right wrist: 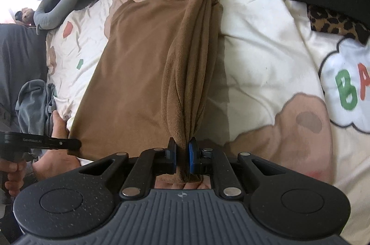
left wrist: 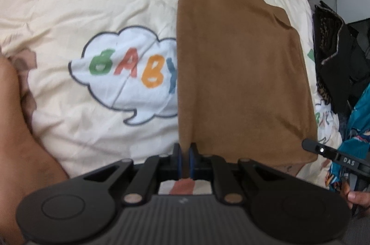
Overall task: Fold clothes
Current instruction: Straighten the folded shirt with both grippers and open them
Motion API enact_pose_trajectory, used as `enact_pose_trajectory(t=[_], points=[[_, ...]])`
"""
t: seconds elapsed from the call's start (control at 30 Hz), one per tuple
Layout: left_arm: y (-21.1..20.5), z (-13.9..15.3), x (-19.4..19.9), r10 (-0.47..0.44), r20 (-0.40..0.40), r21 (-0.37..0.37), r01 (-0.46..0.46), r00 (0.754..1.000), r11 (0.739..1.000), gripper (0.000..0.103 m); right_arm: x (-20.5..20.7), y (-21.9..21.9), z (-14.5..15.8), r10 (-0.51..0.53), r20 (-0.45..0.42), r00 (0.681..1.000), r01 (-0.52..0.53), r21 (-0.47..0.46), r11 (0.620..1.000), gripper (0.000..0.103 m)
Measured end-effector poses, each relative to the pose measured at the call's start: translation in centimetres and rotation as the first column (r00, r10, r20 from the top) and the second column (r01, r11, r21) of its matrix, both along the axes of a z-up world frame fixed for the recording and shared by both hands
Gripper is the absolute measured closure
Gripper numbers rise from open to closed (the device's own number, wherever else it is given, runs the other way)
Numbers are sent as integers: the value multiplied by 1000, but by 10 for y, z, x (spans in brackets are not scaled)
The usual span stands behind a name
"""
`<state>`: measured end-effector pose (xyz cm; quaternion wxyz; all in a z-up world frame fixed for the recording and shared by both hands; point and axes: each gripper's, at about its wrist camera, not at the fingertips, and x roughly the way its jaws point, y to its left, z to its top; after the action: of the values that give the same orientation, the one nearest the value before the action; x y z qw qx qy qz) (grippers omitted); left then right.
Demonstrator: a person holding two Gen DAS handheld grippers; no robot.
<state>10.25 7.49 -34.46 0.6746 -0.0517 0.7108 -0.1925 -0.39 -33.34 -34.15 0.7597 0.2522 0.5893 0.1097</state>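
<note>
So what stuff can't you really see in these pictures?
- Brown cloth: what garment it is; it is folded over on itself in both wrist views.
- Pinched cloth edge: hidden between the left gripper pads, and between the right gripper pads.
- Word in the cloud on the bedsheet: the brown cloth covers its last letter in the left view; the frame edge cuts it in the right.
- Dark clothes pile: squeezed at the left view's edge.
</note>
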Motion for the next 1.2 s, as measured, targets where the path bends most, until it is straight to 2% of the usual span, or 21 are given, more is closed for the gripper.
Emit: enact_pose_trajectory(t=[0.17,0.33,0.37,0.4,0.47,0.6,0.77,0.93,1.2], points=[[5,0,-20,-8,-25,23,8,1000,1000,96,-14,-2,4,-16,-62,998,15,-6,1000,95],[3,6,-30,36,-15,42,-35,999,998,87,-25,-13,6,-101,-127,987,96,-46,994,89],[2,9,-31,38,-6,43,-38,999,998,85,-26,-14,11,-98,-114,989,93,-55,994,79],[3,13,-29,39,2,40,-39,999,998,83,-27,-14,17,-89,-97,991,83,-71,994,63],[5,21,-24,49,27,40,-50,998,998,76,-27,-13,29,-69,-66,995,62,-105,993,59],[9,38,-8,93,75,23,-95,993,995,70,-15,-12,45,-31,-19,999,27,-165,986,58],[6,48,13,68,127,5,-69,990,998,65,7,-12,50,-24,38,999,30,-170,985,57],[7,30,39,68,135,10,-70,989,998,65,29,-8,35,-6,56,998,16,-171,985,57],[2,-1,77,17,149,46,-25,989,999,66,62,1,5,28,48,998,-18,-203,979,57]])
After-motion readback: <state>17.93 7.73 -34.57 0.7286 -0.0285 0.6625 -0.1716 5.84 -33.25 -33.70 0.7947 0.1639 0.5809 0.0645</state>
